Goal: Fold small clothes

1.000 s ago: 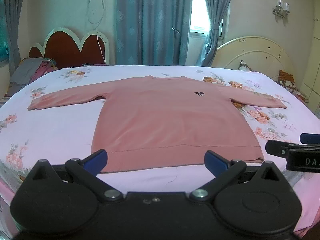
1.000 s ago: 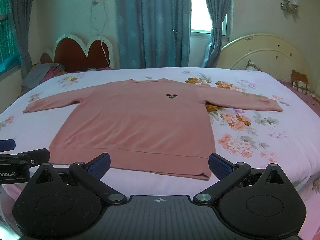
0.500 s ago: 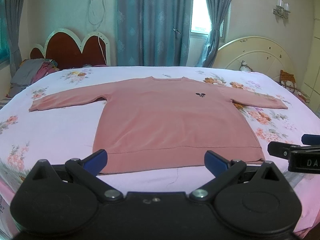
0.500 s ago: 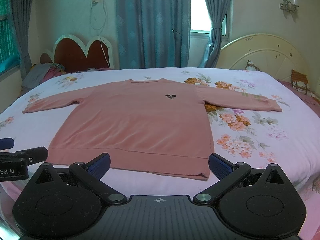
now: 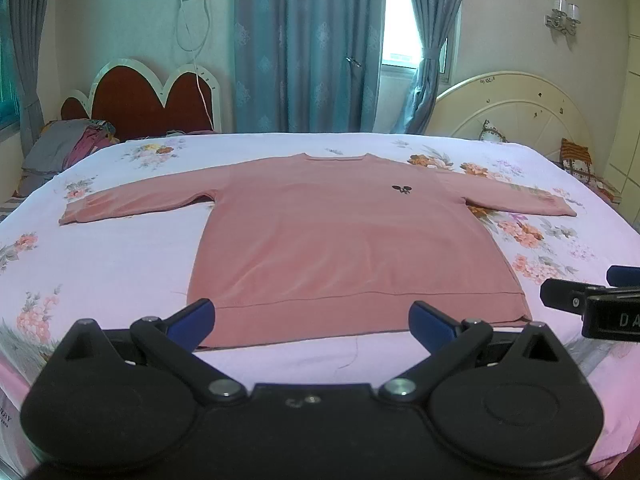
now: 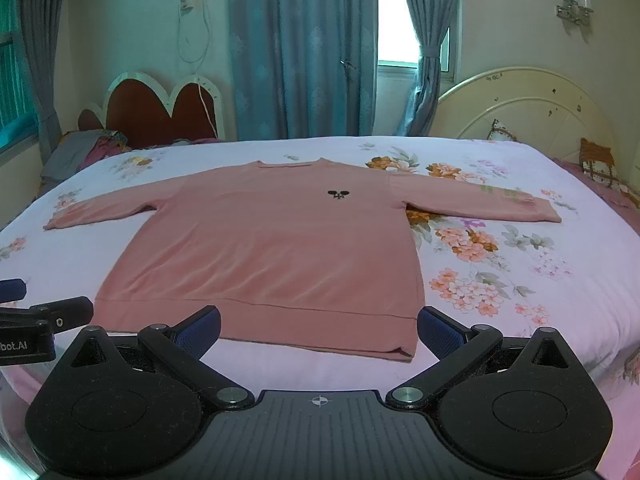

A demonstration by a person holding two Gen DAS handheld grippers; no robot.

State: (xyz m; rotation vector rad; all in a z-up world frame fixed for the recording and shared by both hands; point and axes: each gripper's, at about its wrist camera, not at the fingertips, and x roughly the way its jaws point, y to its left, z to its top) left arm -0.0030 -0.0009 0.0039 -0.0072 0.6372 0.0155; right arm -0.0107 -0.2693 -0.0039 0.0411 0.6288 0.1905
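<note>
A pink long-sleeved sweater (image 5: 344,240) (image 6: 276,248) lies flat and face up on the bed, both sleeves spread out, a small dark logo on its chest. My left gripper (image 5: 312,316) hovers open just before the hem, nothing between its blue-padded fingers. Open and empty too, my right gripper (image 6: 318,326) sits before the hem's right part. Each gripper shows at the edge of the other's view: the right gripper (image 5: 592,304) at the right, the left gripper (image 6: 36,312) at the left.
The floral bedsheet (image 5: 120,256) (image 6: 520,264) covers a wide bed. A red headboard (image 5: 148,104) and a pile of clothes (image 5: 72,148) stand at the back left. A cream headboard (image 6: 524,108) is at the back right. Blue curtains (image 6: 304,48) hang behind.
Both views have drifted very slightly, with the sweater sitting a touch lower in the left wrist view. Both grippers stay open and nothing was grasped.
</note>
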